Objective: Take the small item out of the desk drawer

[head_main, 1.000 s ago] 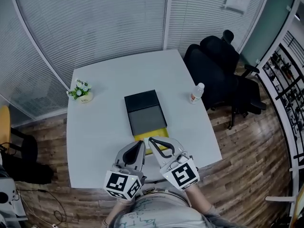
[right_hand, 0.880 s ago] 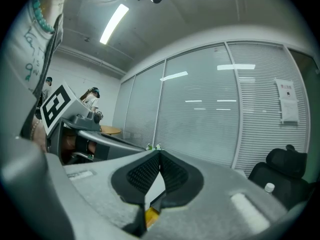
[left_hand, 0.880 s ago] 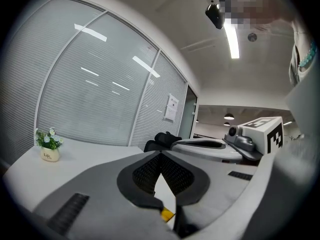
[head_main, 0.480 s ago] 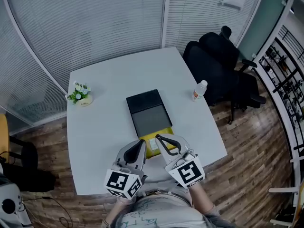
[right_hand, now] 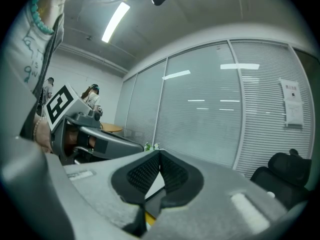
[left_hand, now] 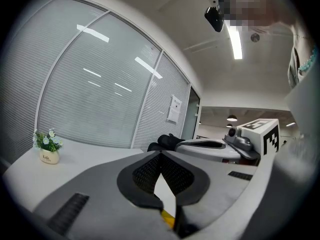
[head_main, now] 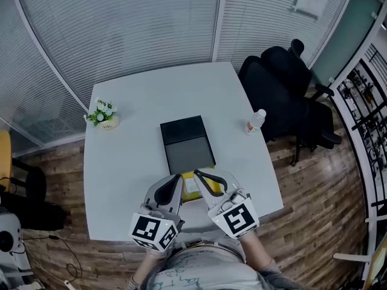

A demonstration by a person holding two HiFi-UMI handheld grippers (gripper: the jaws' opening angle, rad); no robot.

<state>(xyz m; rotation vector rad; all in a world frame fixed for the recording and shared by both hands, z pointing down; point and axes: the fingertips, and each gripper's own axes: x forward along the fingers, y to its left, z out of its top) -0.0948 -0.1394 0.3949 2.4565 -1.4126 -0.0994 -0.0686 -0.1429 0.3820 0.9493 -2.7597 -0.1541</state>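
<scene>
A black drawer box [head_main: 186,142] lies in the middle of the white table [head_main: 121,162]. Its yellow drawer [head_main: 192,187] sticks out at the near end, mostly covered by the two grippers. My left gripper [head_main: 177,178] and right gripper [head_main: 196,174] hover side by side over the drawer, both shut with nothing between the pads. In the left gripper view the pads [left_hand: 150,171] meet at the tips and a sliver of the yellow drawer [left_hand: 167,217] shows below them. The right gripper view shows the same: closed pads [right_hand: 172,173] above the yellow drawer [right_hand: 149,215]. What the drawer holds is hidden.
A small potted plant [head_main: 103,115] stands at the table's far left. A water bottle [head_main: 254,120] stands near the right edge. A black office chair [head_main: 284,86] sits beyond the table's right side. Window blinds run behind the table.
Both grippers stay shut and close together over the drawer's near end. Less of the yellow drawer shows between them now. The head view has shifted slightly.
</scene>
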